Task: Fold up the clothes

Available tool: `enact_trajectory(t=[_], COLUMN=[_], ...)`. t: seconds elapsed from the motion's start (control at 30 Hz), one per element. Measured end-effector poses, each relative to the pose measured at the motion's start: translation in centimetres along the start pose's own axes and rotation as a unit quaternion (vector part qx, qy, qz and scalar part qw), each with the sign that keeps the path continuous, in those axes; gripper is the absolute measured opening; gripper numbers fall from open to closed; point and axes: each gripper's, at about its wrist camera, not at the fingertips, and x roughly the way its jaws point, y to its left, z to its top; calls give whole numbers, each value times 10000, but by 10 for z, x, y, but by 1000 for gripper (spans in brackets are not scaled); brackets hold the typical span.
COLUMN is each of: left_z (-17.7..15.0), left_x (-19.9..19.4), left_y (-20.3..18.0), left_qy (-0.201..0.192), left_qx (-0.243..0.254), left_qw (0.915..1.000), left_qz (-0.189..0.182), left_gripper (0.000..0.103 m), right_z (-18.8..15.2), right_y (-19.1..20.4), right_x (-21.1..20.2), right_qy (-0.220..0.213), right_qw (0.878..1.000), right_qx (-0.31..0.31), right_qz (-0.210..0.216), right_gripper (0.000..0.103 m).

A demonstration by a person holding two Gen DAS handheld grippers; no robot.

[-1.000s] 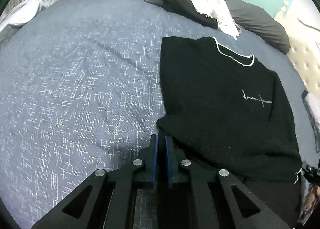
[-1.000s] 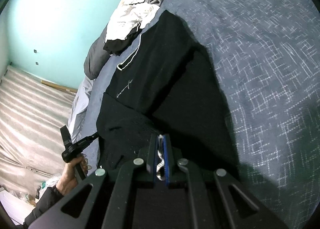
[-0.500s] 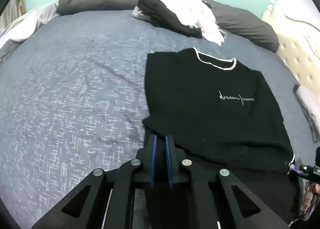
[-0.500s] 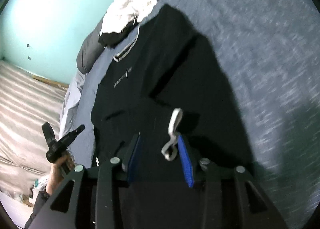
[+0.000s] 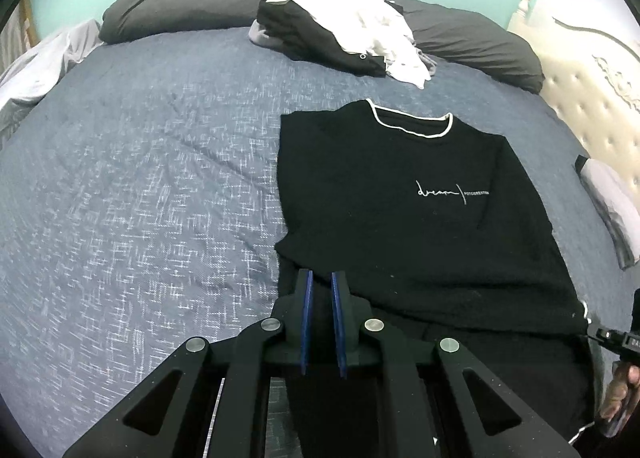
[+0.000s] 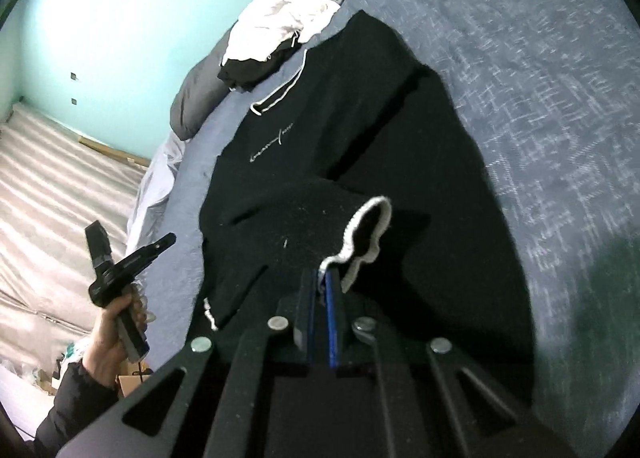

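Observation:
A black sweatshirt with a white-trimmed collar and white script on the chest lies flat on the blue-grey bedspread, its left side folded inward. My left gripper hovers over its near left corner, pads a narrow gap apart with nothing between them. In the right wrist view a hand holds that left gripper in the air beside the bed. My right gripper is shut on the white-trimmed cuff of the sweatshirt, holding the sleeve raised above the body.
A pile of black and white clothes lies at the far side against dark grey pillows. A tufted headboard and a grey folded item are on the right. A striped surface lies beyond the bed's edge.
My right gripper opened around the white cuff half a second ago and has now shut on it. My left gripper has drawn back and up from the sweatshirt's corner.

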Motion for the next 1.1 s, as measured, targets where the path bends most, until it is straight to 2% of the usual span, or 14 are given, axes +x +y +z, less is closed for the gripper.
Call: enact_trajectory(t=[0.17,0.3,0.43,0.47,0.5,0.53,0.6,0.83,0.87,0.9,0.93,0.97,1.0,1.1], left_z=[5,9,17,19,22,24,28,28,27,26,26,26,26,28], left_x=[12,27,39,43,47,51,61,81,83,84,84,84,84,81], left_y=[3,8,18,20,22,23,26,30,30,30,29,28,26,28], left_qy=[123,206,241,264,290,318,395,509,521,525,524,523,522,480], left_qx=[-172,-283,-455,-449,-434,-427,-429,-432,-407,-386,-340,-291,-241,-263], left_qw=[9998,9993,9985,9984,9983,9982,9979,9976,9977,9978,9980,9981,9982,9984], left_qz=[-42,127,197,225,256,281,291,189,171,118,118,130,142,149], left_gripper=[19,21,32,32,33,33,33,33,31,20,6,1,0,0], right_z=[-13,-10,-7,-4,-1,2,8,23,23,23,22,21,20,16], right_y=[-19,-19,-19,-18,-19,-19,-25,-40,-41,-42,-42,-41,-40,-33], right_x=[12,8,3,-3,-8,-13,-10,10,15,19,20,21,21,18], right_qy=[325,295,250,139,14,-111,-178,-202,-161,-121,-117,-152,-135,-134], right_qw=[9990,9991,9993,9996,9996,9995,9991,9978,9978,9978,9978,9977,9979,9982], right_qx=[306,301,283,253,269,295,368,585,592,599,588,572,538,338], right_qz=[29,6,-23,-50,-48,-42,-85,-249,-249,-247,-279,-323,-347,-483], right_gripper=[4,7,9,11,21,35,43,43,43,43,38,29,10,3])
